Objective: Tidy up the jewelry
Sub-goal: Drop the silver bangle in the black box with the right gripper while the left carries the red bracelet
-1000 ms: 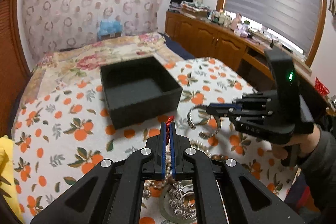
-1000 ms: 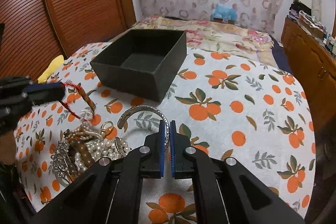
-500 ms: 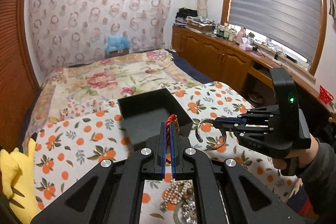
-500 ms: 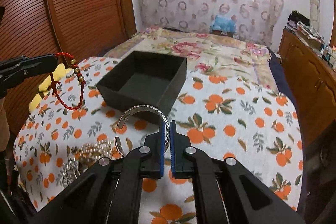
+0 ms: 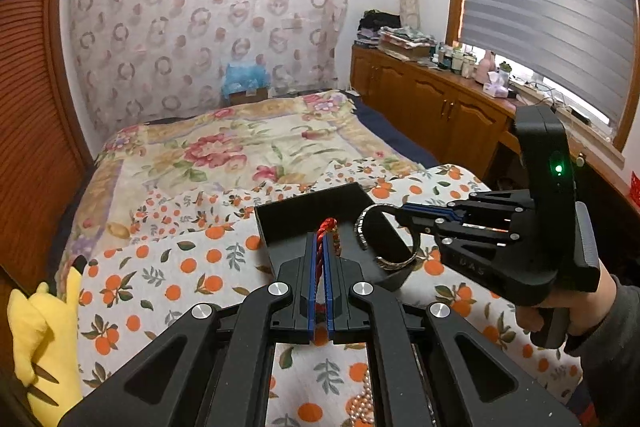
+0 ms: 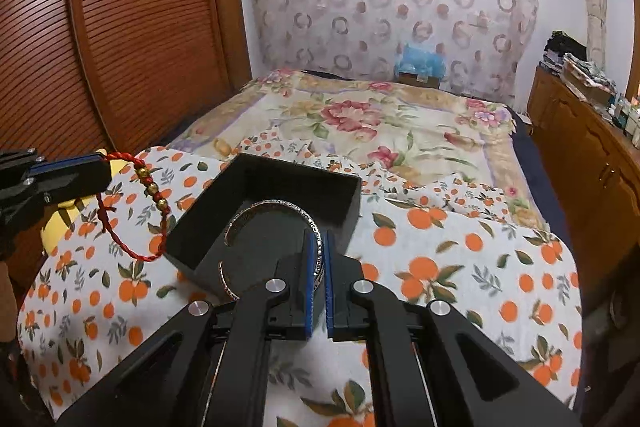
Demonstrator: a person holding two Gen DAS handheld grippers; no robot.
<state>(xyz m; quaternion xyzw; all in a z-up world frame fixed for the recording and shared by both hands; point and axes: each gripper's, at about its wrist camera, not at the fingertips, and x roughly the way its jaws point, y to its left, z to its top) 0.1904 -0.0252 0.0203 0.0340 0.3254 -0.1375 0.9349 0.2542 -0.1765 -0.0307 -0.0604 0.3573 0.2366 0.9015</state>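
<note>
cloth [image 6: 460,259]: orange print, spread over the bed, box sits on it
box [image 6: 264,187]: black, open top, looks empty inside
bangle [image 6: 276,205]: silver, your right gripper [image 6: 319,259] has it clamped, hanging over the box
cord [image 6: 132,211]: red with gold beads, pinched in your left gripper [image 5: 320,259], just left of the box
pearls [image 5: 362,405]: on the cloth under your left gripper

light: soft, even | focus: sharp | edges: fisheye-warped, dark corners

Both grippers' fingers [image 5: 320,259] [image 6: 318,259] clamped, angled downward.
</note>
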